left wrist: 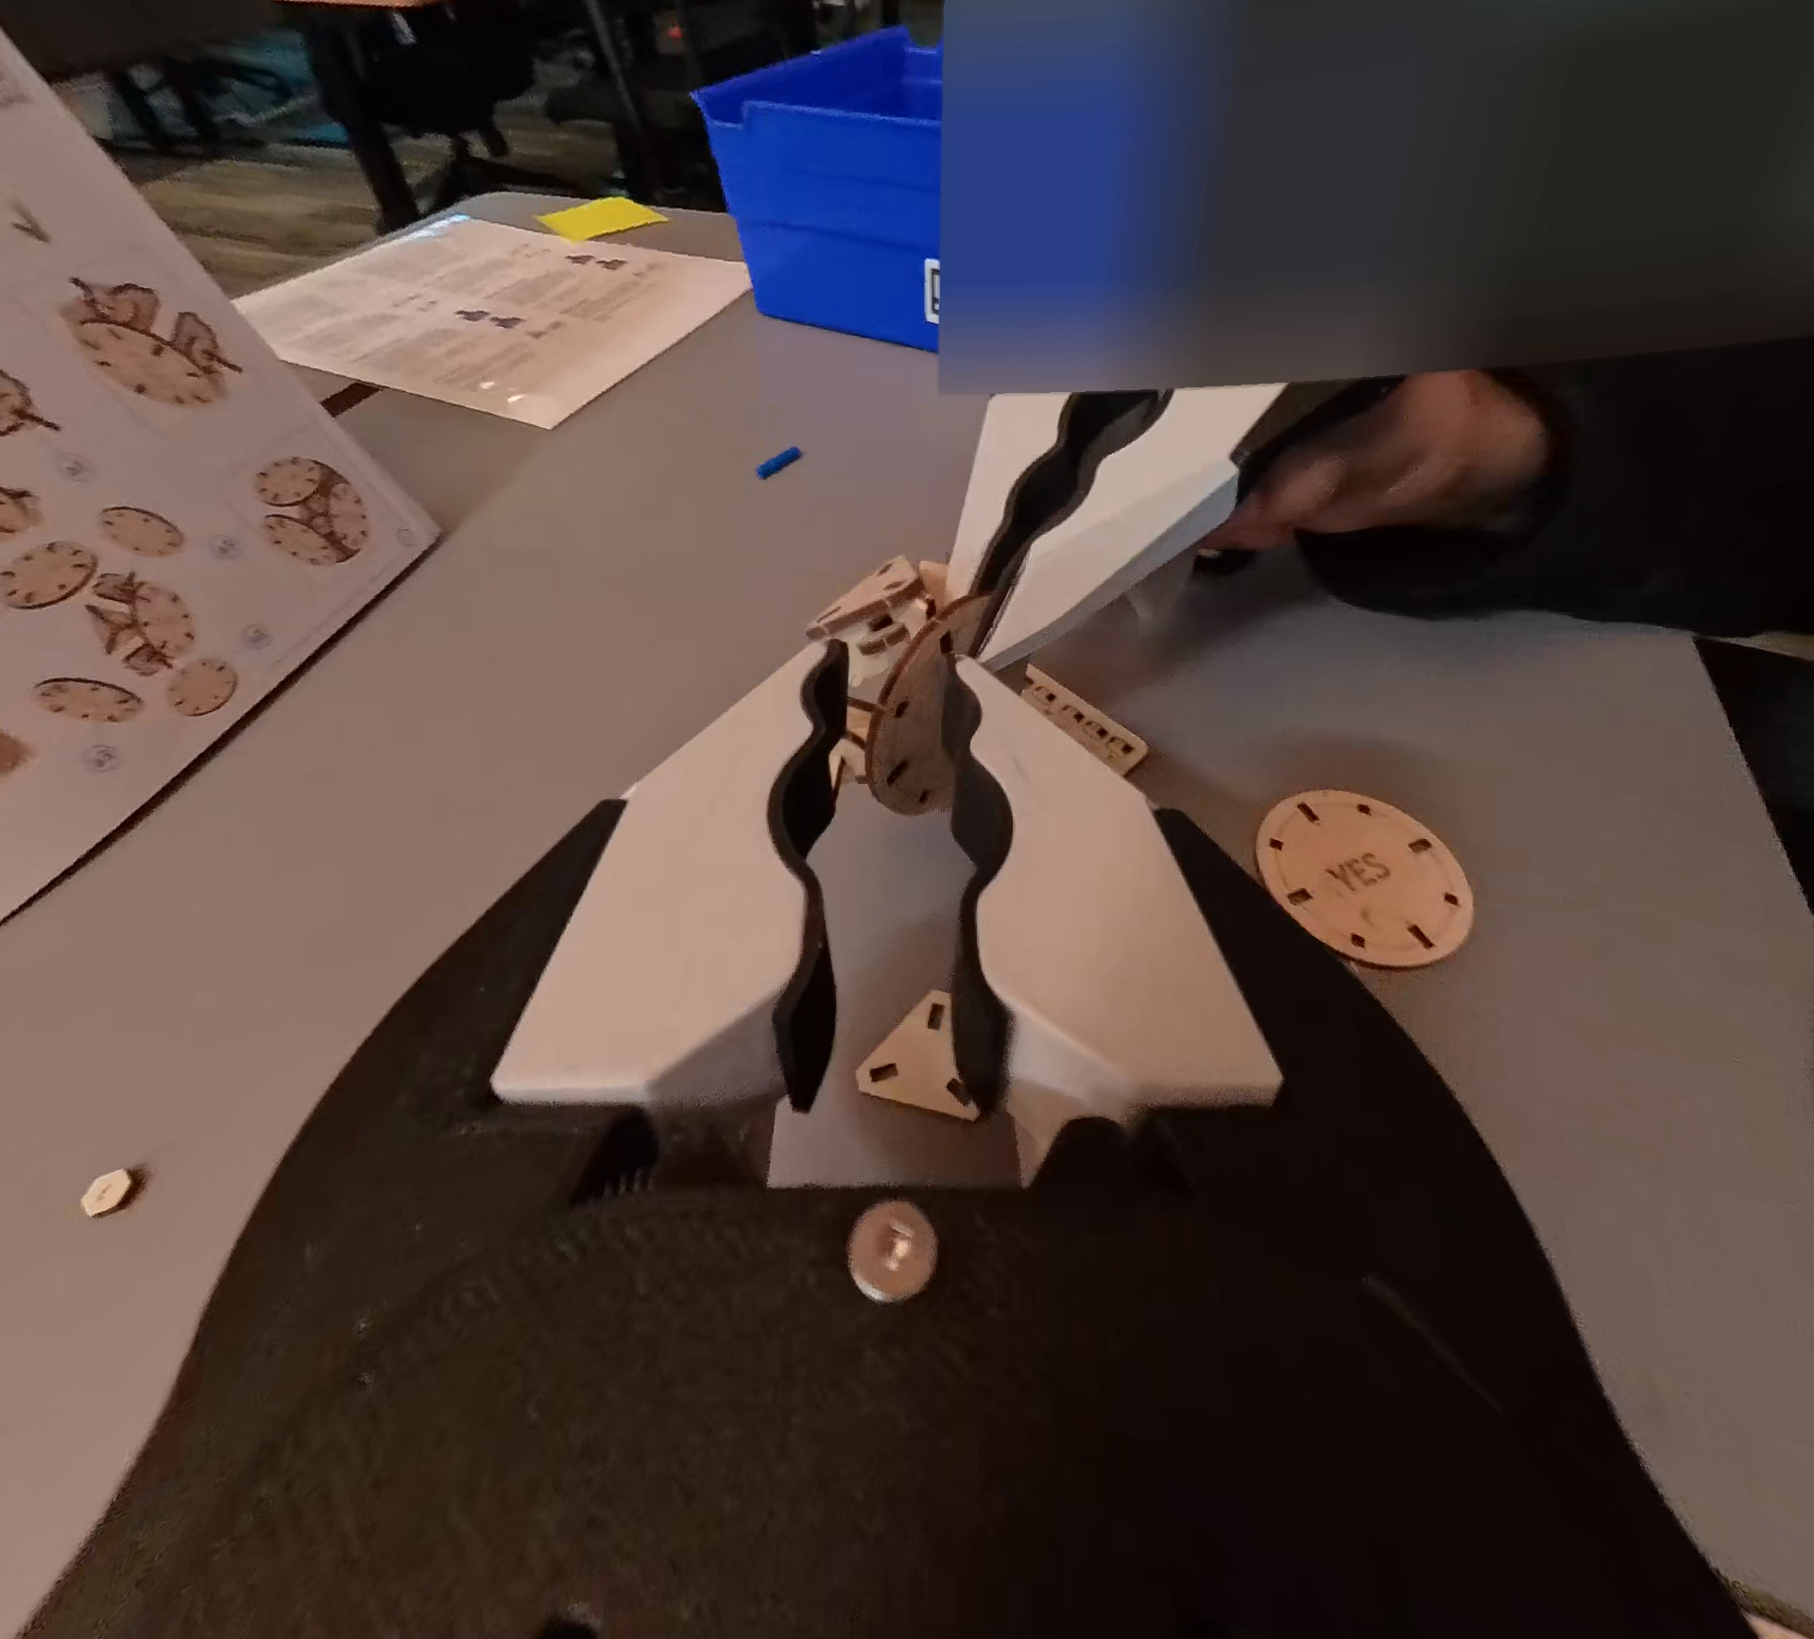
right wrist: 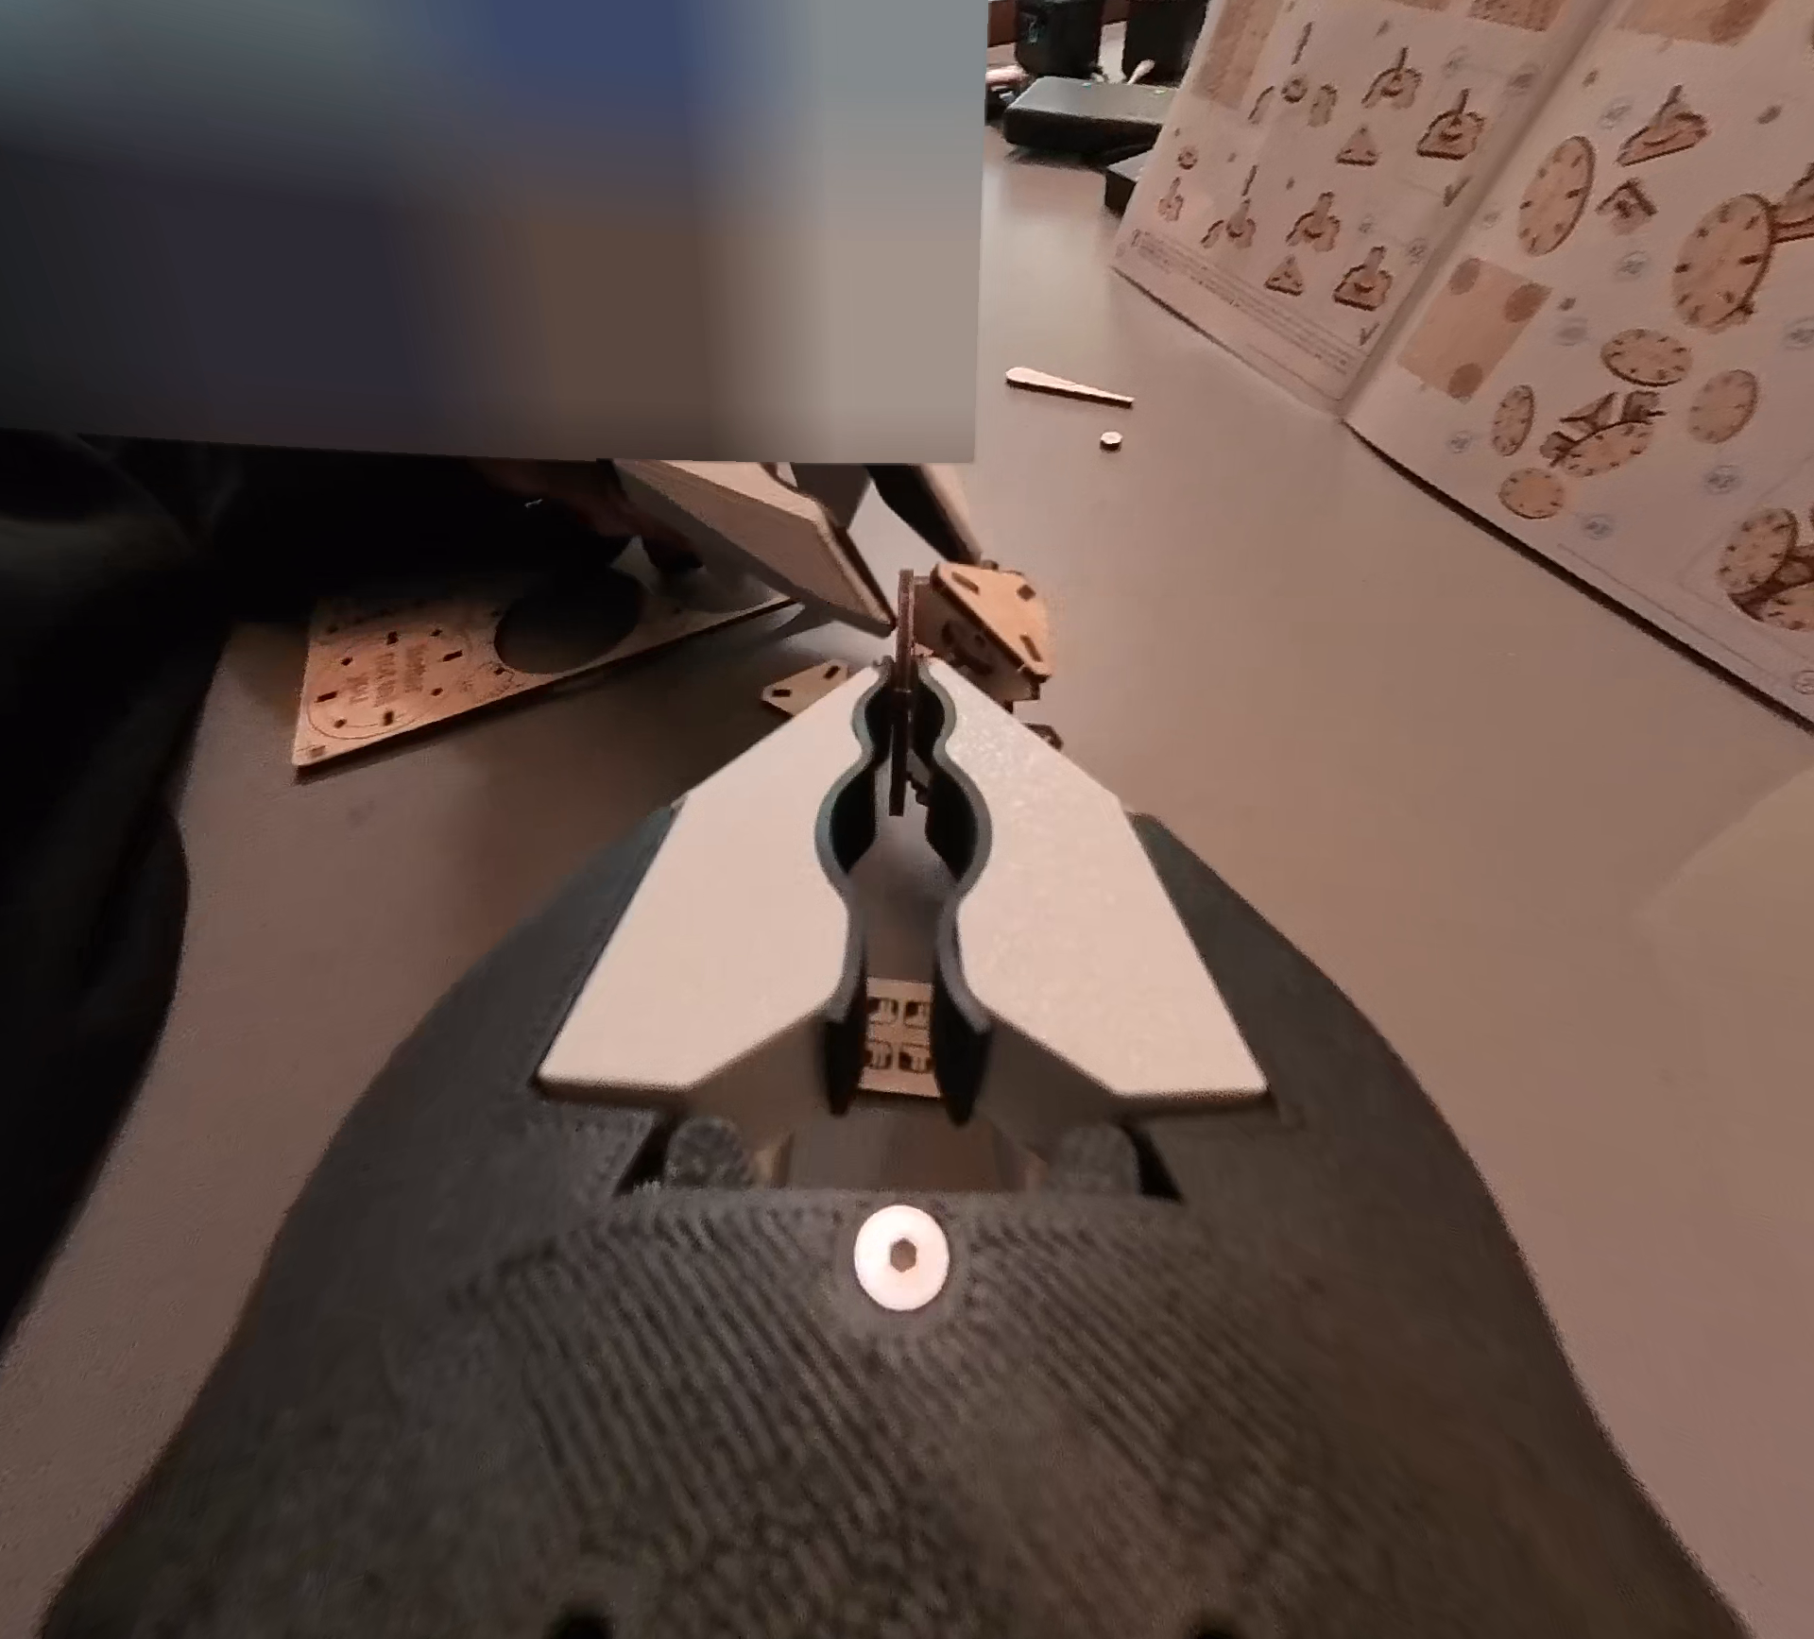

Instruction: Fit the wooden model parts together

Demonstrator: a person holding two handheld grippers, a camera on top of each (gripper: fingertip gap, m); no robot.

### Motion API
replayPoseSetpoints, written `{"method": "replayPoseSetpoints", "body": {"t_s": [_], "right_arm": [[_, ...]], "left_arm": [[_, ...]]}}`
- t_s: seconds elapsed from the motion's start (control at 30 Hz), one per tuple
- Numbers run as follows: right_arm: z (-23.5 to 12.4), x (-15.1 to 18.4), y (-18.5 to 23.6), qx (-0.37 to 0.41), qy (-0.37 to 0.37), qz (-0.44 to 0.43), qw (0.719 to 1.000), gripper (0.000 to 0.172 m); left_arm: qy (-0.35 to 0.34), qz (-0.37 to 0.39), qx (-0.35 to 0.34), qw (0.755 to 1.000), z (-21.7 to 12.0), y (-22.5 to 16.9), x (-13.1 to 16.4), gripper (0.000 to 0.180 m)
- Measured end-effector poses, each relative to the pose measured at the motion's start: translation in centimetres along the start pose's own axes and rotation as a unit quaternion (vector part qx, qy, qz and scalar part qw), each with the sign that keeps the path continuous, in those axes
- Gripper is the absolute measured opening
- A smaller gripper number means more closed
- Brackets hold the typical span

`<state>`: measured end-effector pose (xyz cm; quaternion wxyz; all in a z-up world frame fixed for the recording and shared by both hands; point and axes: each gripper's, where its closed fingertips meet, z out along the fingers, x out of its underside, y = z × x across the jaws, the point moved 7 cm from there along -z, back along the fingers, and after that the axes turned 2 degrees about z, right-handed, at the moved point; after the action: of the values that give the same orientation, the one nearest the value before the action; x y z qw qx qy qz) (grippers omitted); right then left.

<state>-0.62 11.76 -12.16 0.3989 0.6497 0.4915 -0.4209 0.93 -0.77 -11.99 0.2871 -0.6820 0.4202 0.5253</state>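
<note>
Wooden disc (right wrist: 901,689), dark and slotted, stands on edge above the grey tabletop (left wrist: 589,610) and serves as the landmark. The right claw (right wrist: 901,679) reaches level and forward along the tabletop, its two fingers closed on the disc's near edge, the pads pressing on both faces. From the left wrist view that same claw comes down slanted from the upper right, a person's hand (left wrist: 1394,463) in a dark sleeve gripping its white body behind the disc.

The left claw (left wrist: 898,689) points forward and slightly downward at the disc from the opposite side, its jaws parted. The right-hand fingertip (left wrist: 967,709) lies against one face of the disc, while the left-hand fingertip stands clear of it, so nothing is gripped.

Attached to the far face of the disc is a small wooden assembly with a triangular plate (left wrist: 869,601). Right of the disc a round pale wooden disc (left wrist: 1364,880) lies flat, and a slotted wooden strip (left wrist: 1090,733) lies between them. A loose wooden triangle (left wrist: 918,1062) lies nearer than the disc, under the left claw. Left of the disc, well apart, a booklet (left wrist: 147,512) leans open.
</note>
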Motion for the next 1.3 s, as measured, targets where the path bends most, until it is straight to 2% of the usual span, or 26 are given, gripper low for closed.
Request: {"method": "replayPoseSetpoints", "body": {"t_s": [0.13,0.47,0.73,0.83,1.03,1.3], "right_arm": [[0.01,-0.02,0.07,-0.011,-0.002,0.008,1.000,0.000],[0.10,-0.06,0.31,-0.017,0.000,0.010,1.000,0.000],[0.09,-0.03,0.32,-0.012,0.002,0.006,1.000,0.000],[0.08,-0.16,0.40,-0.016,-0.007,0.015,1.000,0.000],[-0.08,-0.44,0.53,-0.020,-0.030,0.047,0.998,0.000],[-0.24,-0.39,0.88,0.007,-0.022,0.008,1.000,0.000]], "left_arm": [[-0.001,-0.012,0.024,1.000,-0.14,-0.05,0.02,0.010],[-0.001,-0.015,0.037,0.999,-0.09,-0.18,0.04,0.013],[0.005,-0.031,0.052,0.998,-0.01,-0.10,0.08,0.009],[-0.005,-0.050,0.063,0.997,-0.16,0.07,-0.09,0.008],[-0.035,-0.055,0.043,0.997,-0.39,-0.14,-0.77,0.006],[-0.026,-0.106,0.066,0.992,-0.18,-0.07,-0.61,0.006]]}}
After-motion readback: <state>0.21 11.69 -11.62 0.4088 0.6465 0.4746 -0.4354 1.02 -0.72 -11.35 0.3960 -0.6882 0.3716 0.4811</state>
